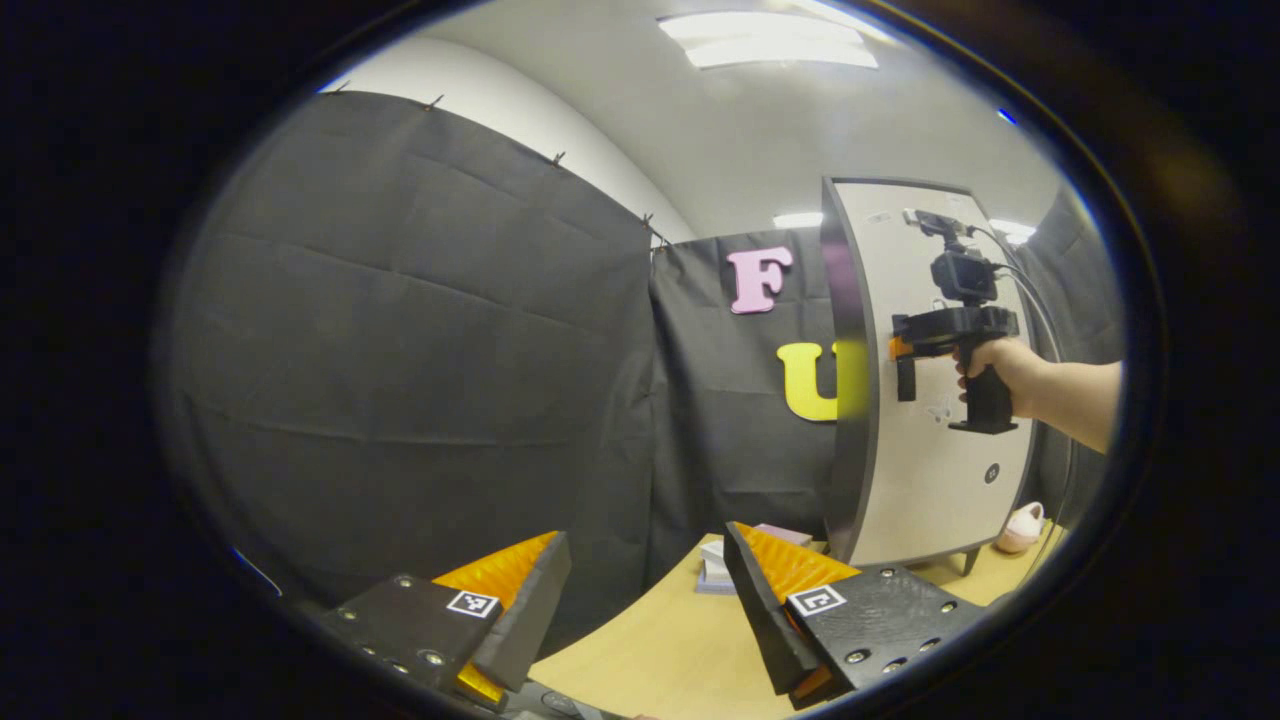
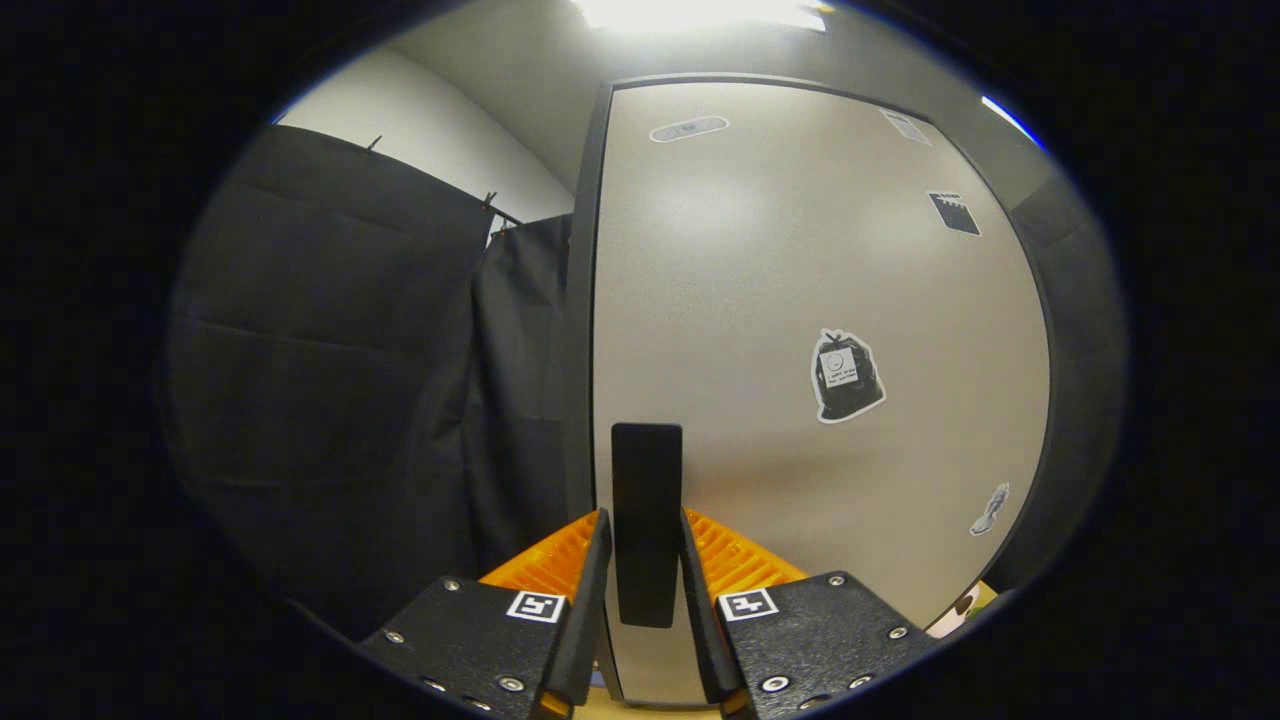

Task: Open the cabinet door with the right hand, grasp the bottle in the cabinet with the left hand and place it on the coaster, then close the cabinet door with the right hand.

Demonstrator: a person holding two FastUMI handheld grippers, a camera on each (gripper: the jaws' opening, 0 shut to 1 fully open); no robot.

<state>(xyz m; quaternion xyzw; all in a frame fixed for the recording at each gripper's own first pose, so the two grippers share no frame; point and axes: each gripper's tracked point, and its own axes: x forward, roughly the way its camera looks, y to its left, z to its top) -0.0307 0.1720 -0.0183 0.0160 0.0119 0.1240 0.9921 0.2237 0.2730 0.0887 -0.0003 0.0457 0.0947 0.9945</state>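
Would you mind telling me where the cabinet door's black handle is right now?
In the right gripper view the black handle stands upright near the cabinet door's left edge, low in the frame, clamped between the right gripper's two fingers.

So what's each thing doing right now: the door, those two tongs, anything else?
Cabinet door: closed.
Door handle: black, upright, clamped between the right tongs' fingers.
Right tongs: shut on the handle.
Left tongs: open, holding nothing, above the table.
Hand: gripping the right tongs' grip.
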